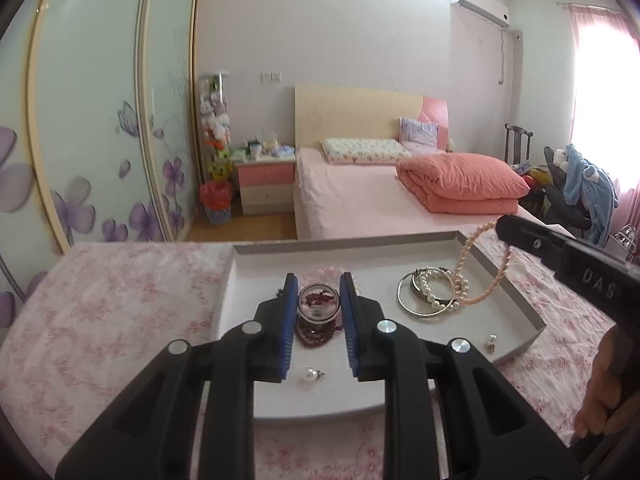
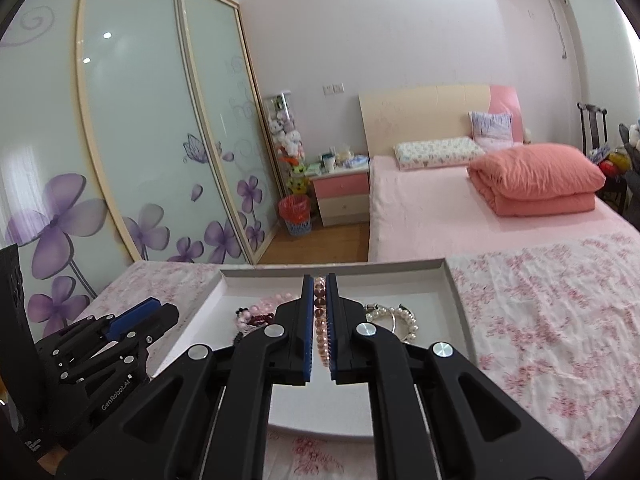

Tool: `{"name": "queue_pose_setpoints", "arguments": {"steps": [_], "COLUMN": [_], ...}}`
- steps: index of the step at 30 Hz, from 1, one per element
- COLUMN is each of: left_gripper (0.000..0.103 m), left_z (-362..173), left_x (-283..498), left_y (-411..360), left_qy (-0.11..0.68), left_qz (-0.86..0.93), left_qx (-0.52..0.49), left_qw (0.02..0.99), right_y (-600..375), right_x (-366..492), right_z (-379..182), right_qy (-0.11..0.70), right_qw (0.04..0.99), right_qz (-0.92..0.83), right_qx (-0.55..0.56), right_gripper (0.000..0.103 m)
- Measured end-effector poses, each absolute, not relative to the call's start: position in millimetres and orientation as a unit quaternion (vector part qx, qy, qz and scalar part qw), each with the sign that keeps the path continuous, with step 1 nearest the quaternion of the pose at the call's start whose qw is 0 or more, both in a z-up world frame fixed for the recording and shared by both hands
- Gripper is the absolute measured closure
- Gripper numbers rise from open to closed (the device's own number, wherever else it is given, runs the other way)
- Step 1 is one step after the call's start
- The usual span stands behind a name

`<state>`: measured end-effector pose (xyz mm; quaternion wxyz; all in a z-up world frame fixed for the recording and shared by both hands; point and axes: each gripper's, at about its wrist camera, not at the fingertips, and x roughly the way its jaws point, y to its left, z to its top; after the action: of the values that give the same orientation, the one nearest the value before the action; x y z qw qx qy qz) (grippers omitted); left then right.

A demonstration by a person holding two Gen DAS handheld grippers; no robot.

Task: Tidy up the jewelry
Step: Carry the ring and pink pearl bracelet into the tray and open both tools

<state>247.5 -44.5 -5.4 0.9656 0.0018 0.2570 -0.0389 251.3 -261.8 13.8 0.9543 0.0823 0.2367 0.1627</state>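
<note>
A grey tray (image 1: pixel 248 258) lies on a pink flowered cloth. My left gripper (image 1: pixel 319 285) is open, its fingers on either side of a small clear glass jar (image 1: pixel 318 305) with dark red beads inside; a dark red bead bracelet (image 1: pixel 316 336) lies under the jar. My right gripper (image 2: pixel 319 280) is shut on a pink pearl necklace (image 2: pixel 321 328), which hangs from it down into the tray (image 1: pixel 480 264). A silver bangle (image 1: pixel 408 304) and a white pearl bracelet (image 1: pixel 430 290) lie at the tray's right. Two pearl earrings (image 1: pixel 311 374) rest near the tray's front.
A pale pink bead bracelet (image 2: pixel 264 306) lies at the tray's back left. The tray (image 2: pixel 456 280) sits on a flowered cloth (image 2: pixel 552 320). Beyond stand a bed (image 1: pixel 360 200), a nightstand (image 1: pixel 264 184) and a wardrobe (image 1: pixel 100 120) with sliding doors.
</note>
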Motion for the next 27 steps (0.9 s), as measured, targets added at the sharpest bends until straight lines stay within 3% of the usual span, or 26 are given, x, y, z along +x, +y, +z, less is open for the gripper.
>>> {"name": "queue_pose_setpoints", "arguments": {"steps": [12,13,15,17,23,26,27], "left_gripper": [0.081,0.081,0.081,0.081,0.081,0.072,0.063], "left_z": [-34.5,-36.2,-39.1,-39.7,-41.1,-41.8,-41.1], "left_x": [292.2,294.0,294.9,296.9,302.6,303.0,302.2], "left_y": [-45.4,-45.6,-46.8,-47.1,-52.5,-51.4,-49.8], "left_qy": [0.306,0.309,0.313,0.315,0.319,0.324,0.324], "left_qz": [-0.044,-0.045,-0.046,-0.047,-0.051,-0.051,-0.051], "left_qx": [-0.014,-0.014,-0.016,-0.017,-0.012,-0.016,-0.020], "left_qw": [0.951,0.950,0.949,0.948,0.946,0.944,0.945], "right_y": [-255.6,-256.1,-259.9,-264.2,-273.8,-276.2,-277.1], "right_x": [277.7,278.4,279.1,278.2,275.1,272.6,272.0], "right_z": [-15.6,-15.9,-15.9,-14.9,-16.1,-17.6,-17.8], "right_qy": [0.281,0.283,0.282,0.277,0.279,0.281,0.281], "right_qw": [0.943,0.943,0.944,0.948,0.950,0.950,0.950], "right_qz": [0.155,0.154,0.146,0.134,0.114,0.109,0.108], "right_qx": [0.083,0.084,0.085,0.083,0.083,0.083,0.083], "right_gripper": [0.095,0.093,0.075,0.064,0.064,0.064,0.064]}}
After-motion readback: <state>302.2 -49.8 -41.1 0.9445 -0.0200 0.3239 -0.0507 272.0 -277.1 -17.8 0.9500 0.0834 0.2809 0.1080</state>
